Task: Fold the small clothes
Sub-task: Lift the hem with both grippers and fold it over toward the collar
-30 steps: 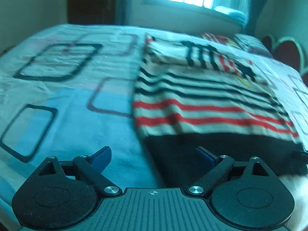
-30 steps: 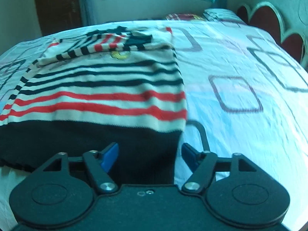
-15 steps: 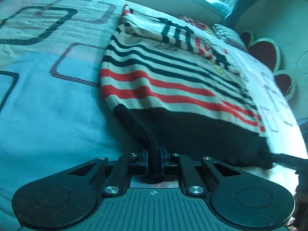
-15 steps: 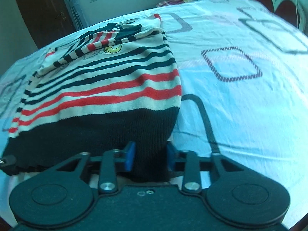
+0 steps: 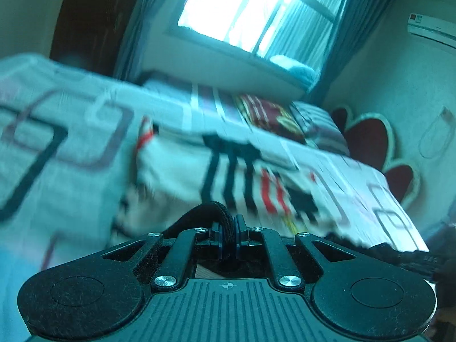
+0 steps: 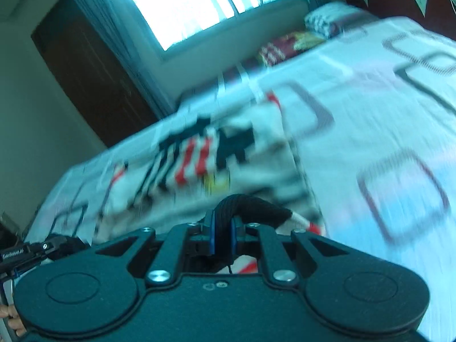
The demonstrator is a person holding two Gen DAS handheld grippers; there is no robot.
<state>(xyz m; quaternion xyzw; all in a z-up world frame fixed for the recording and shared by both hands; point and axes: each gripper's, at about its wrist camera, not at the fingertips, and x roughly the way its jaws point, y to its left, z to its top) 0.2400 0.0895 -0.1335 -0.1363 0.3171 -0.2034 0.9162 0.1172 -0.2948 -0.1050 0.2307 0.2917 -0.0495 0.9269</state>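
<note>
RISK: I judge the thick black hem could slip from either pinch, dragging the fold askew | SCENE: bed [image 5: 71, 148] carries the striped sweater [image 5: 176, 171], far part lying flat | GRIP: left gripper [image 5: 228, 238] and right gripper [image 6: 221, 235] each clamp a hem corner, bunched over the pads.

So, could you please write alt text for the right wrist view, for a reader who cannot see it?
The right gripper is shut on the black hem of a striped sweater, held up above the bed. The rest of the sweater lies blurred on the patterned bedsheet, below a bright window.
</note>
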